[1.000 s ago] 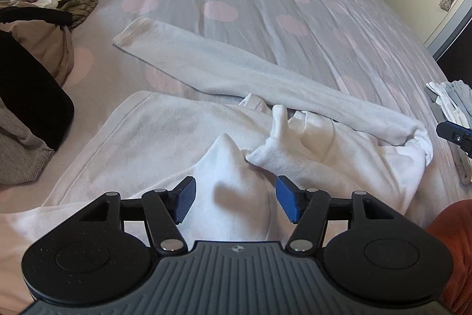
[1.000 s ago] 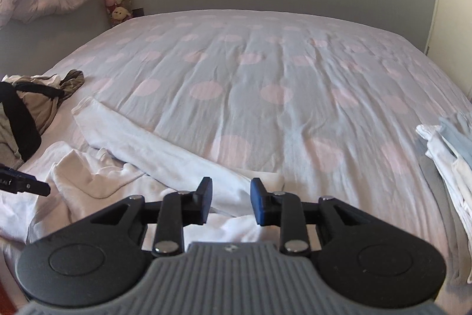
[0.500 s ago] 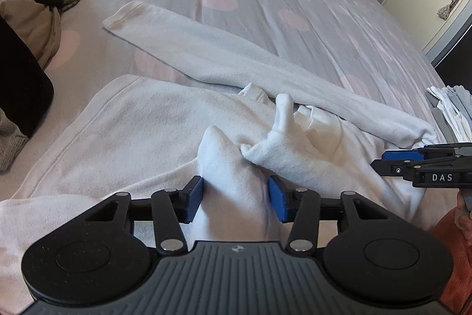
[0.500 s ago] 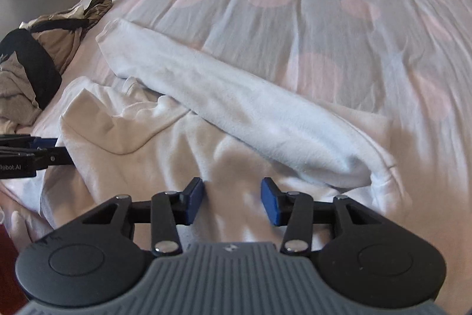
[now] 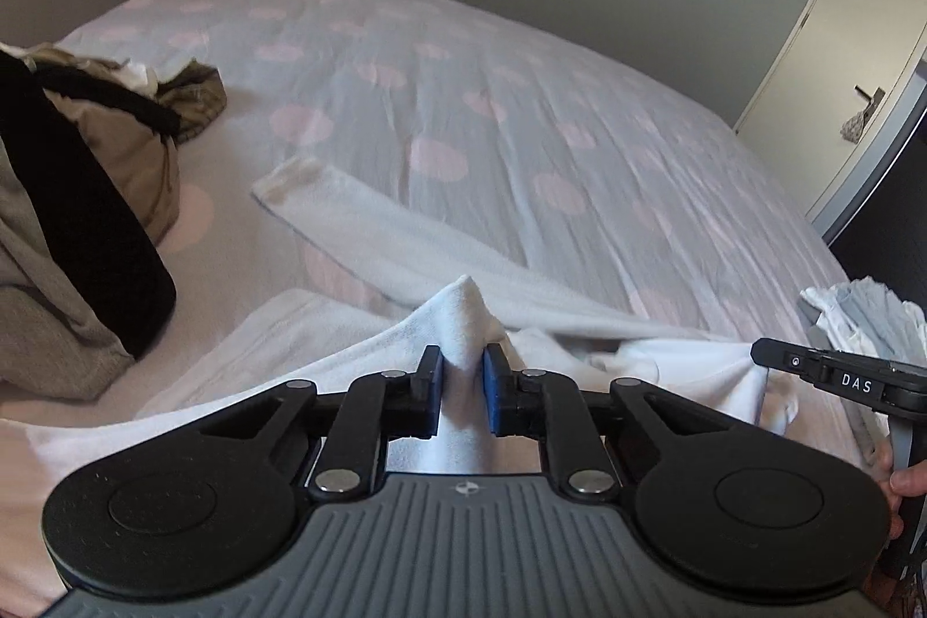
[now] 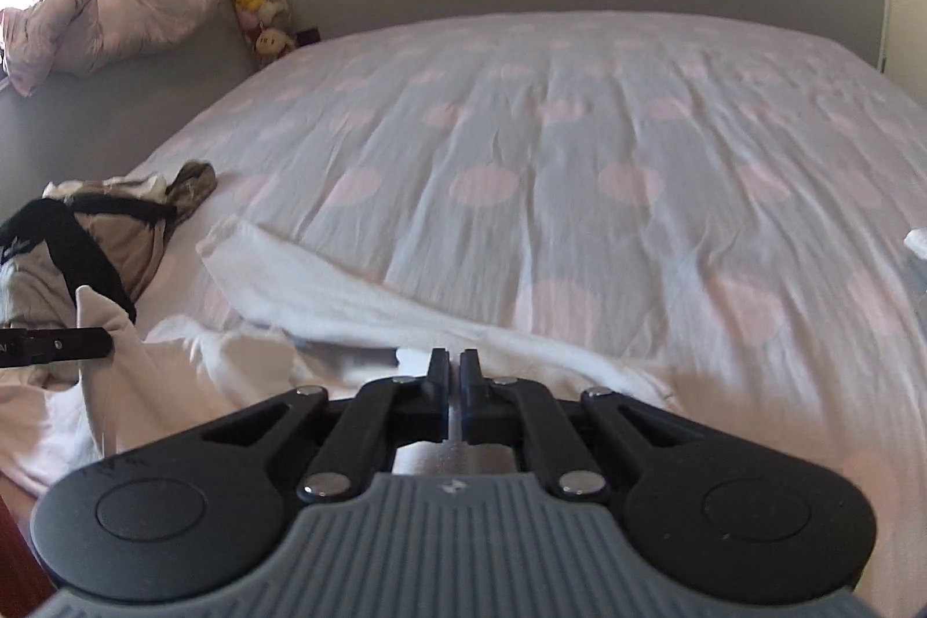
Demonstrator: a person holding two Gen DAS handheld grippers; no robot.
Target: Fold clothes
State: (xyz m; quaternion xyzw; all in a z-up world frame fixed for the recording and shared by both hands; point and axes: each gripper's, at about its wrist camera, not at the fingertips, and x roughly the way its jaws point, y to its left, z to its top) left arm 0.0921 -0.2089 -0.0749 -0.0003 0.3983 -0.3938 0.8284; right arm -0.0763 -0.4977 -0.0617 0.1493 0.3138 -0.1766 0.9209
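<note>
A white long-sleeved garment [image 5: 324,328] lies crumpled at the near edge of the bed, one sleeve [image 5: 394,236] stretched out to the far left. My left gripper [image 5: 462,357] pinches a raised fold of it; its jaws are closing with the cloth between the blue pads. In the right wrist view that gripper [image 6: 107,343] holds up a white peak. My right gripper [image 6: 455,363] is shut over the garment's right part [image 6: 550,351]. Seen from the left wrist, the cloth rises to the tip of the right gripper [image 5: 759,351].
The bed [image 6: 579,125] has a grey cover with pink dots. A pile of beige and black clothes [image 5: 75,212] sits at the left edge. A folded stack [image 5: 857,317] lies at the right edge. A door [image 5: 857,39] stands at the far right.
Both grippers went from open to closed on the white garment. The left one rose and drew a fold up with it, and both views tilted up toward the wall.
</note>
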